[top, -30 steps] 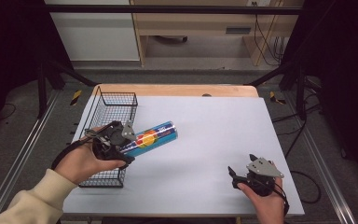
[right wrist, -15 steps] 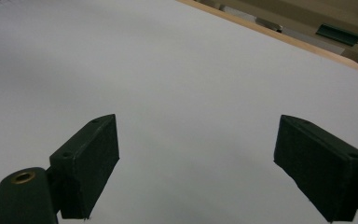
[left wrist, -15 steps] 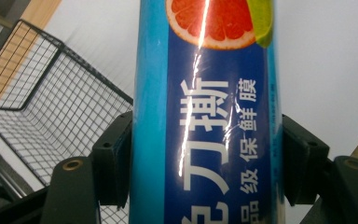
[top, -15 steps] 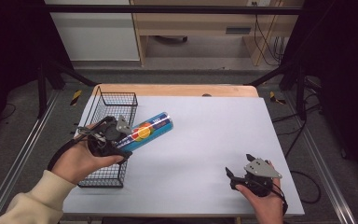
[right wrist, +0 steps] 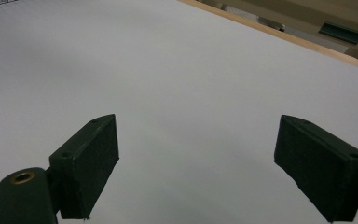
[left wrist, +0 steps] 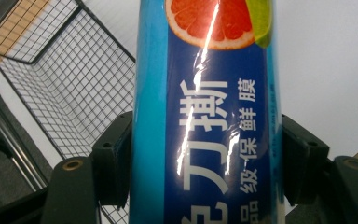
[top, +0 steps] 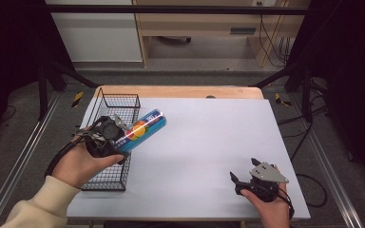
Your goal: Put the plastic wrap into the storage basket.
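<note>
A long blue box of cling film (top: 142, 128) with a grapefruit picture and white lettering (left wrist: 205, 116) is held above the table's left side, over the right rim of the wire basket (top: 123, 102). My left gripper (top: 116, 137) is shut on the box, its black pads (left wrist: 116, 158) pressing both sides. The box points up and to the right, its far end lifted. My right gripper (top: 235, 183) rests near the front right of the table, jaws wide open over bare white surface (right wrist: 196, 154), nothing between them.
The black wire basket sits at the table's left edge, its mesh floor (left wrist: 60, 88) holding nothing that I can see. The white tabletop (top: 209, 137) spreads across the middle and right. A wooden strip (top: 180, 91) runs along the far edge, with a dark frame and cables beyond.
The left hand has drifted slightly left and toward the basket with the box, whose far end has tilted up more. The right gripper has stayed where it was.
</note>
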Demonstrator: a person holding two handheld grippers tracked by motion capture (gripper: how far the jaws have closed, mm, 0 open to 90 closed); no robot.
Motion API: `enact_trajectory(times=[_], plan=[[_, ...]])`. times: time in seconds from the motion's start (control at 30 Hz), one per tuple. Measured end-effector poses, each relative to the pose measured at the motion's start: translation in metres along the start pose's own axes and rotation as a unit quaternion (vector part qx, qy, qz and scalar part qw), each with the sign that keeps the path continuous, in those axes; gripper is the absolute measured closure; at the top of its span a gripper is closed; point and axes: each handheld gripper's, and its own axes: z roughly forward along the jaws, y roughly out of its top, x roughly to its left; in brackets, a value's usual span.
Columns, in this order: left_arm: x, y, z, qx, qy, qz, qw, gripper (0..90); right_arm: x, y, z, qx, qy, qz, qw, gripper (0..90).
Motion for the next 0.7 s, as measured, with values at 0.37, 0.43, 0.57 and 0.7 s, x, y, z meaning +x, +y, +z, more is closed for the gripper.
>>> enact_trajectory(times=[0.37,0.43,0.57,0.7], plan=[[0.020,-0.004,0.014,0.025,0.005,-0.058,0.9980,31.9,0.000,0.000,0.002,0.002,0.006,0.001,1.0000,13.9],[0.025,-0.004,0.018,0.028,0.010,-0.066,0.9974,31.9,0.000,0.000,0.002,0.002,0.006,0.001,1.0000,13.9],[0.032,-0.008,0.020,0.033,0.012,-0.081,0.9961,31.9,0.000,0.000,0.002,0.003,0.006,0.001,1.0000,13.9],[0.039,-0.012,0.022,0.042,0.017,-0.092,0.9947,31.9,0.000,0.000,0.003,0.005,0.008,0.002,1.0000,13.9]])
